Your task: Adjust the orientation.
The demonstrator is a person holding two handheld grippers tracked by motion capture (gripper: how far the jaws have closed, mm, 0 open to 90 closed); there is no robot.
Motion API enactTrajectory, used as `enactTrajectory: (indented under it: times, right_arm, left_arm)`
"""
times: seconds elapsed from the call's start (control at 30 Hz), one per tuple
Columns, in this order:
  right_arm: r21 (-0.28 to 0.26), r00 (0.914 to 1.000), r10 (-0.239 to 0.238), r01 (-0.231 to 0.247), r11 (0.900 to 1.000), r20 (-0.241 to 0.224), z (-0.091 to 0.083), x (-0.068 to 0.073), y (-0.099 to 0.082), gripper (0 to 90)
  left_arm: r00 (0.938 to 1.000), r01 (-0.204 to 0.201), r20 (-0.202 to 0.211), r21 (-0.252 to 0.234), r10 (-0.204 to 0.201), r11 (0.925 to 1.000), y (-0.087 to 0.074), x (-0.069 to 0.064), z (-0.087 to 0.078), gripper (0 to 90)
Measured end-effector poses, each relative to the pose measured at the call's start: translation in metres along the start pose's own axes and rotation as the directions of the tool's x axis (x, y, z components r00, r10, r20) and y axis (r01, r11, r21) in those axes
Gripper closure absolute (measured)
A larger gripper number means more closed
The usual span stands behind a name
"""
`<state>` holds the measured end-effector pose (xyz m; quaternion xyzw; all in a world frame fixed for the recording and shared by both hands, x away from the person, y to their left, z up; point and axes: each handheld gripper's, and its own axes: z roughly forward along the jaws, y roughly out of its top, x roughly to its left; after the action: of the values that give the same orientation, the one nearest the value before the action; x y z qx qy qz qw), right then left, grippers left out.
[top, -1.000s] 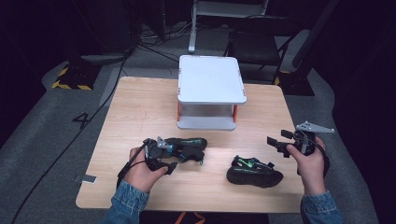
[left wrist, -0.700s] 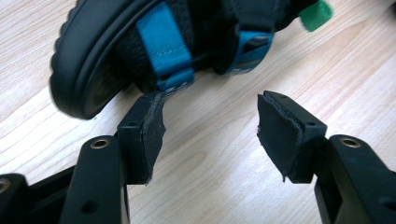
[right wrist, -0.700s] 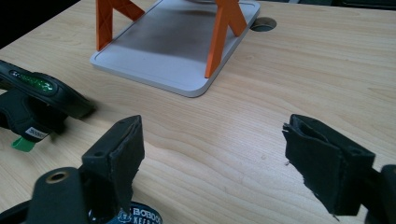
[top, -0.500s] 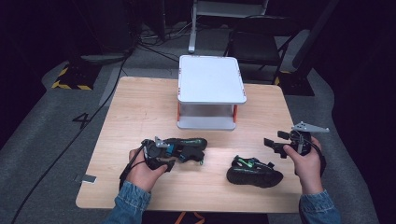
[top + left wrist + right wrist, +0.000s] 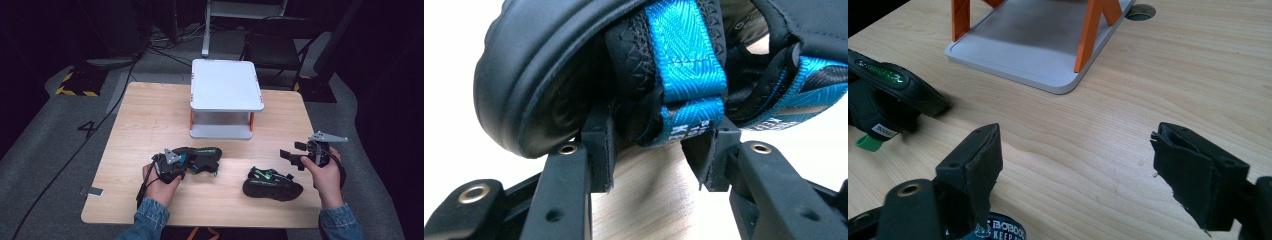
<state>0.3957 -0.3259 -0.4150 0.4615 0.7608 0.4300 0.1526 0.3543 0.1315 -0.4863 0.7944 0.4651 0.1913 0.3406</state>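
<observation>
- Dark room around the bench; light wood table [image 5: 150,125] sits on grey floor, cables trailing off behind it.
- White two-tier stand [image 5: 226,85] with orange legs, at the far-centre of the table. Its lower shelf shows in the right gripper view, ahead of the jaws.
- Black sandal with blue straps [image 5: 202,157] lies near the front, left of centre, heel end toward the person's left hand [image 5: 162,185].
- Second black sandal with green trim [image 5: 272,184] lies front right, well apart from the first, just left of the right hand [image 5: 327,175].
- Left gripper [image 5: 172,167]: jaws clenched on the blue-strapped sandal's heel strap. Left gripper view confirms: blue webbing loop [image 5: 689,70] pinched between both pads, sole curving overhead.
- Right gripper [image 5: 292,157]: jaws spread wide, nothing between them. Held above the table, just beyond and right of the green-trim sandal, not touching it. In its own view the jaws frame bare wood, with that sandal off to the left edge.
</observation>
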Motion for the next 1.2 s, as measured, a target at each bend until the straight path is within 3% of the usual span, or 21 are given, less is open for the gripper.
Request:
enactTrajectory:
  times: [0.07,0.2,0.23,0.3,0.33,0.37,0.53,0.67,0.73,0.83,1.03,1.2]
  right_arm:
    - [0.004,1.0,0.0,0.0,1.0,-0.003,0.0,0.0,0.0,20.1]
    - [-0.001,1.0,-0.001,0.001,1.0,-0.006,0.0,0.0,0.001,20.0]
    - [-0.002,1.0,-0.001,0.001,1.0,-0.005,-0.001,0.0,0.001,20.1]
    - [-0.003,1.0,0.0,0.0,1.0,-0.003,-0.002,0.0,0.001,20.1]
    - [-0.003,1.0,0.0,0.0,1.0,-0.003,-0.002,0.0,0.001,20.1]
    - [-0.005,1.0,0.002,-0.002,1.0,-0.002,-0.002,-0.001,0.001,20.1]
    - [-0.001,1.0,0.006,-0.006,1.0,0.0,-0.002,-0.002,0.0,20.1]
    - [0.0,1.0,-0.003,0.003,1.0,-0.001,-0.002,0.0,0.0,20.1]
    - [0.004,1.0,-0.002,0.002,1.0,0.003,-0.003,0.0,-0.001,20.1]
    - [0.014,0.9999,0.004,-0.004,0.9999,0.011,-0.003,0.0,-0.005,20.1]
    - [0.021,0.9994,0.015,-0.016,0.9997,0.03,-0.009,-0.003,-0.012,20.1]
    - [0.02,0.9985,0.027,-0.028,0.9994,0.047,-0.015,-0.005,-0.019,20.1]
  left_arm:
    - [0.9991,-0.039,-0.02,0.0,0.039,0.9992,0.001,-0.001,-0.001,61.0]
    - [0.9975,-0.068,-0.018,0.001,0.068,0.9977,0.004,-0.001,-0.007,63.7]
    - [0.997,-0.077,-0.009,0.003,0.077,0.997,0.006,-0.001,-0.011,64.0]
    - [0.9975,-0.054,0.045,-0.002,0.054,0.9985,0.01,-0.001,-0.019,65.0]
    - [0.9975,-0.054,0.045,-0.002,0.054,0.9985,0.01,-0.001,-0.019,65.4]
    - [0.9954,-0.041,0.086,-0.015,0.042,0.999,0.015,-0.004,-0.027,65.8]
    - [0.9922,-0.085,0.089,-0.021,0.087,0.9961,0.026,-0.008,-0.04,66.8]
    - [0.9932,-0.042,0.107,-0.019,0.044,0.9989,0.027,-0.001,-0.041,66.8]
    - [0.9927,0.022,0.119,-0.014,-0.02,0.9997,0.029,0.011,-0.035,66.7]
    - [0.9931,0.056,0.103,-0.002,-0.055,0.9984,0.031,0.022,-0.027,66.4]
    - [0.9947,0.075,0.07,0.0,-0.075,0.9972,0.033,0.038,-0.009,63.8]
    - [0.9941,0.098,0.053,-0.083,-0.094,0.9917,0.034,0.046,0.005,59.1]
